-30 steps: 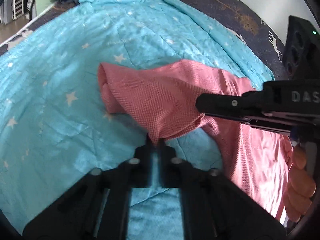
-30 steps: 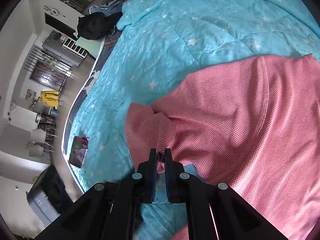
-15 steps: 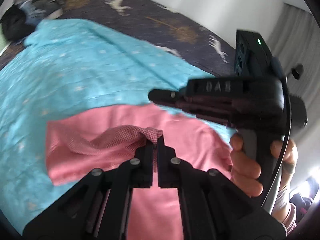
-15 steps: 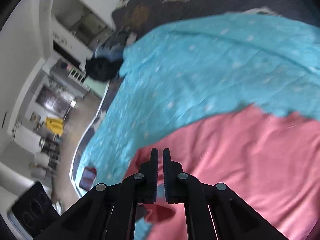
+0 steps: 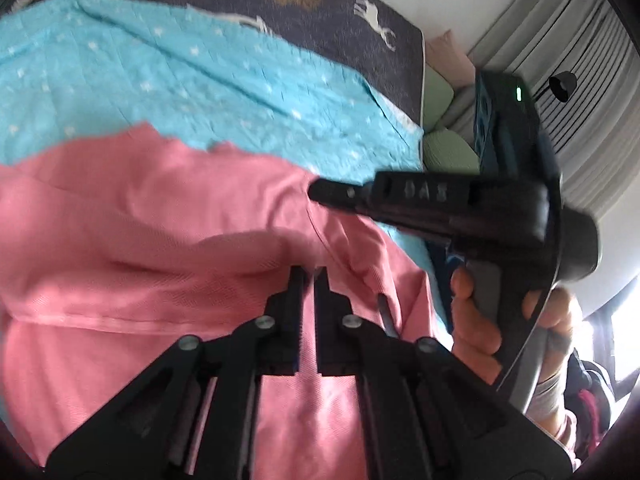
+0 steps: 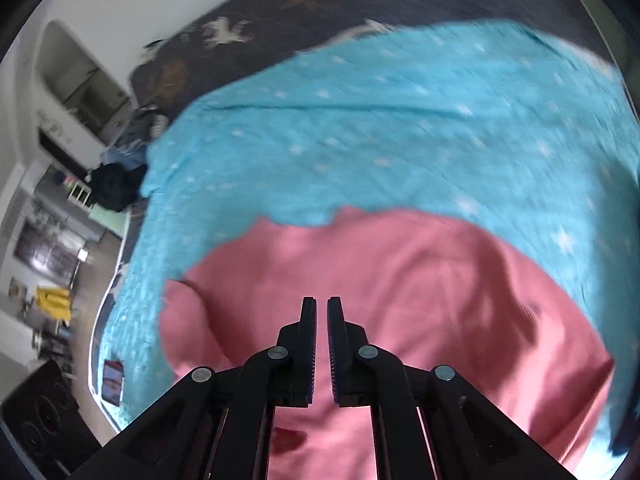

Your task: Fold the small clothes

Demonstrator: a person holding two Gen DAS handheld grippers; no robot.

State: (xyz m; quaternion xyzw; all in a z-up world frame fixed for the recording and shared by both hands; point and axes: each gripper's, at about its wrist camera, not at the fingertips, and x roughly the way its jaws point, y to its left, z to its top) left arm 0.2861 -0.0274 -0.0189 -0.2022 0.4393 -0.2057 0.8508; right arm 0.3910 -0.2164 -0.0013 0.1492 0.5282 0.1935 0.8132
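Observation:
A pink knit garment (image 5: 168, 220) lies spread on the blue star blanket (image 5: 200, 76); it also shows in the right wrist view (image 6: 420, 280). One side is folded over, with a folded edge running across the left wrist view. My left gripper (image 5: 309, 274) hovers over the pink cloth, jaws a narrow gap apart, nothing between them. My right gripper (image 6: 321, 305) is likewise just above the garment, jaws slightly parted and empty. It appears in the left wrist view (image 5: 320, 192) too, held by a hand at the right.
A dark bedspread with deer prints (image 5: 280, 4) lies beyond the blanket. Green pillows (image 5: 444, 140) and grey curtains (image 5: 580, 80) are at the right. A phone (image 6: 112, 382) lies at the bed's left edge. A black bundle (image 6: 116, 184) sits off the far corner.
Both grippers carried the pink cloth's corner across and have let it go. The sleeve side now lies folded over the garment. Both jaws have parted slightly.

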